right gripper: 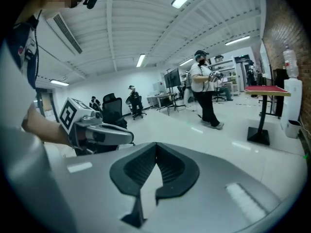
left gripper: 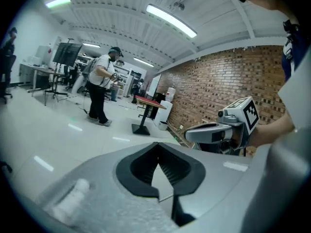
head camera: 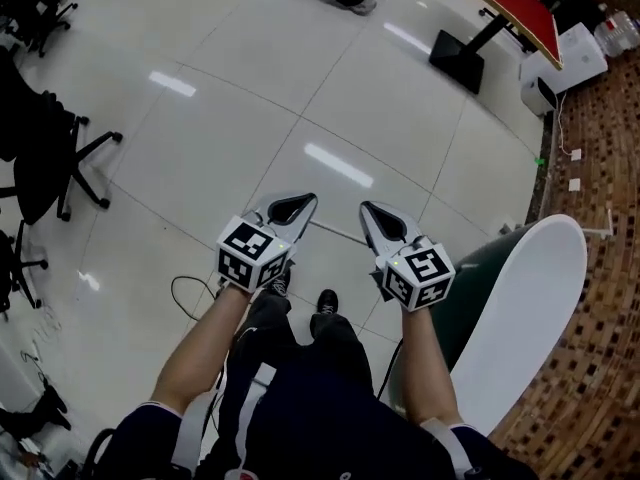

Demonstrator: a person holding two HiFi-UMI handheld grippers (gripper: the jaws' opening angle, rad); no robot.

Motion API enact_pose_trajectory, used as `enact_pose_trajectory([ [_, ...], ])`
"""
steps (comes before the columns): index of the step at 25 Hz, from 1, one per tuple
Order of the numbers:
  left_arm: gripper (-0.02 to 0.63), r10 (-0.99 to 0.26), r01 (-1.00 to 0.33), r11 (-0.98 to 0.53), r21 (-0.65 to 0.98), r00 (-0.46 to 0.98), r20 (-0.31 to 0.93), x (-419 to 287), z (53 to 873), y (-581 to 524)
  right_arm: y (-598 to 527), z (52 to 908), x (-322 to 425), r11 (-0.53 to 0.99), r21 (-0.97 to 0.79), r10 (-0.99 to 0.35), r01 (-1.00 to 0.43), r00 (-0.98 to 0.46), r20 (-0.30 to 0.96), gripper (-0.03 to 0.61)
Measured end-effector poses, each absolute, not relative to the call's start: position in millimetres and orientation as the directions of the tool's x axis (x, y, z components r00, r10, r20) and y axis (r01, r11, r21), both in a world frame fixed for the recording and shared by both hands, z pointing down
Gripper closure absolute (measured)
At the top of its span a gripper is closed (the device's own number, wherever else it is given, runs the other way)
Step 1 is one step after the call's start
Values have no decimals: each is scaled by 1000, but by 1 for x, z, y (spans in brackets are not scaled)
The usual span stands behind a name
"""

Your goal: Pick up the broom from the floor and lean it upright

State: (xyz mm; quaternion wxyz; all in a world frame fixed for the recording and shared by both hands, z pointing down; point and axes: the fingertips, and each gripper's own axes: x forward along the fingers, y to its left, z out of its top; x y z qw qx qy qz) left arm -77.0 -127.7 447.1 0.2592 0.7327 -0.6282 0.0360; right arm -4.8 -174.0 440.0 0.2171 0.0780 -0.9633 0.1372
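Your left tongs [head camera: 311, 199] and right tongs [head camera: 366, 207] are both closed and empty, side by side above the floor [head camera: 300, 88]. No view shows the broom, so its direction can't be told.

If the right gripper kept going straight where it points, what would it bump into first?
Most likely the bare floor. The right gripper tilts a bit downward, and nothing lies on the tiles ahead of it. Depth is hard to judge.
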Motion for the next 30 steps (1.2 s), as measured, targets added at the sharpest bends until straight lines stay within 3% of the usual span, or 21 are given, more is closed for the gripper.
enact_pose_trajectory([
  [11, 614, -863, -903, 275, 330, -80, 499, -153, 609, -54, -127, 602, -87, 961, -258, 222, 98, -829, 513, 575],
  [18, 614, -827, -887, 343, 308, -129, 548, -186, 744, -30, -97, 737, -127, 936, -242, 350, 256, -761, 547, 574],
  [20, 614, -820, -881, 358, 311, -137, 556, -197, 780, -27, -91, 772, -137, 928, -246, 373, 282, -743, 556, 545],
  [30, 614, -807, -883, 354, 307, -123, 577, -222, 927, -29, -79, 947, -167, 908, -226, 410, 353, -638, 652, 501],
])
